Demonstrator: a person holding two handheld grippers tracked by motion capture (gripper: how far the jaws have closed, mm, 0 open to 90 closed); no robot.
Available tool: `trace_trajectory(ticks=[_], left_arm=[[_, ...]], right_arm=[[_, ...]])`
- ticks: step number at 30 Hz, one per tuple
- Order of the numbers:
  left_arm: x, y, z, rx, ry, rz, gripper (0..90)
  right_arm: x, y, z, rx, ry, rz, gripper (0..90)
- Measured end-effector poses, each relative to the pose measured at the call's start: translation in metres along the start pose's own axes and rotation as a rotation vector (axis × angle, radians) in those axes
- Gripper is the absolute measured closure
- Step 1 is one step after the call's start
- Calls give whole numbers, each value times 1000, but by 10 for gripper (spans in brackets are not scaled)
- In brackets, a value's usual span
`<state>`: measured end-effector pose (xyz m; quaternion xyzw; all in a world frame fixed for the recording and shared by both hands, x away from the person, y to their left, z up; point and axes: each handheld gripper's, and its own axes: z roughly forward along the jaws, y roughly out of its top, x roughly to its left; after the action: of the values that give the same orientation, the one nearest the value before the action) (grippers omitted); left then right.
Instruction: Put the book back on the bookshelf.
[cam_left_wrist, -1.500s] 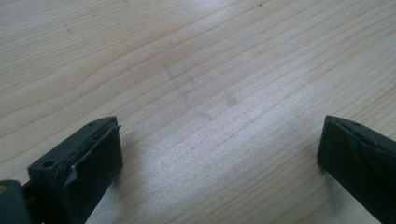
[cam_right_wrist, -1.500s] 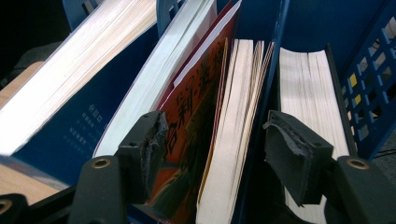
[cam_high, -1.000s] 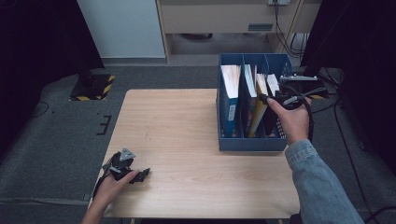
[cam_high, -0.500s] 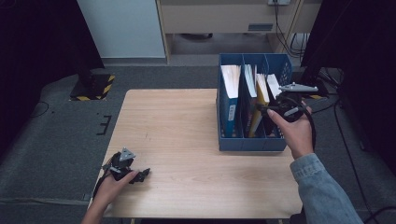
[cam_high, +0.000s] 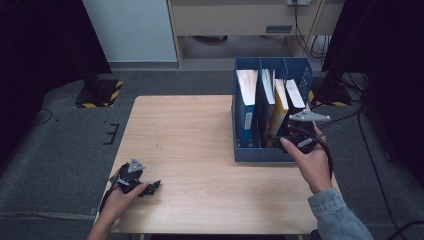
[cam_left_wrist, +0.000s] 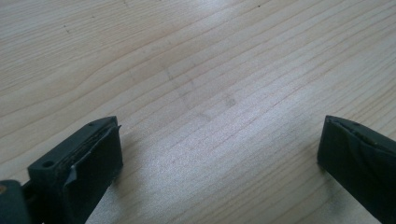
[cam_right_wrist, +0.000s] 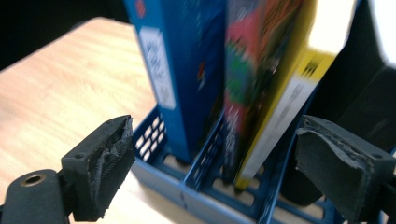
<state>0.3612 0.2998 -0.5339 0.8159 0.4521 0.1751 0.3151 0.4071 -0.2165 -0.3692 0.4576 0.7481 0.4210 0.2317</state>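
Overhead, the high view shows one wooden table (cam_high: 200, 145) with one blue file rack (cam_high: 240, 150) standing along its right side. The rack has three compartments, open at the top. The left one holds a blue binder (cam_high: 246, 107) with white pages showing at its top; the middle one holds a dark book (cam_high: 266, 95) and a yellow-spined book (cam_high: 280, 105) leaning beside it; the right one holds a black folder (cam_high: 294, 95) with a white top edge. That makes four upright items in all. The right gripper (cam_high: 298, 137) sits in the person's right hand (cam_high: 312, 160) at the rack's near right corner, over the right compartment; its jaws have just been opening. The left gripper (cam_high: 150, 187) lies low near the table's near left corner, held by the left hand (cam_high: 117, 200), well apart from the rack.

Next, the left gripper view: its two black jaws stand wide apart over bare wood, nothing between them.

Lastly, the right gripper view: two black jaws are spread wide, not pressing on anything. Beyond the gap rise the blue binder (cam_right_wrist: 173, 70), the dark book (cam_right_wrist: 243, 84) and the yellow-spined book (cam_right_wrist: 289, 102), all upright in the rack (cam_right_wrist: 205, 186). The black folder (cam_right_wrist: 369, 98) is a dark shape at the right.
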Motion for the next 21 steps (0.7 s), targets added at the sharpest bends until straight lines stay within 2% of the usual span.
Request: trace_trajectory(ticks=[7,10,14,18,21], left_arm=[[0,0,0,0,0,1,0],[0,-1,0,-4,-1,1,0],[-1,-1,0,-8,-1,0,0],[-1,-1,0,-10,1,-2,0],[-1,-2,0,-11,3,-2,0]], right_arm=[[11,-30,7,29,50,28,123],[14,-39,10,37,55,18,123],[19,-49,8,23,69,29,125],[28,-61,8,33,98,36,131],[35,-71,9,32,102,24,141]])
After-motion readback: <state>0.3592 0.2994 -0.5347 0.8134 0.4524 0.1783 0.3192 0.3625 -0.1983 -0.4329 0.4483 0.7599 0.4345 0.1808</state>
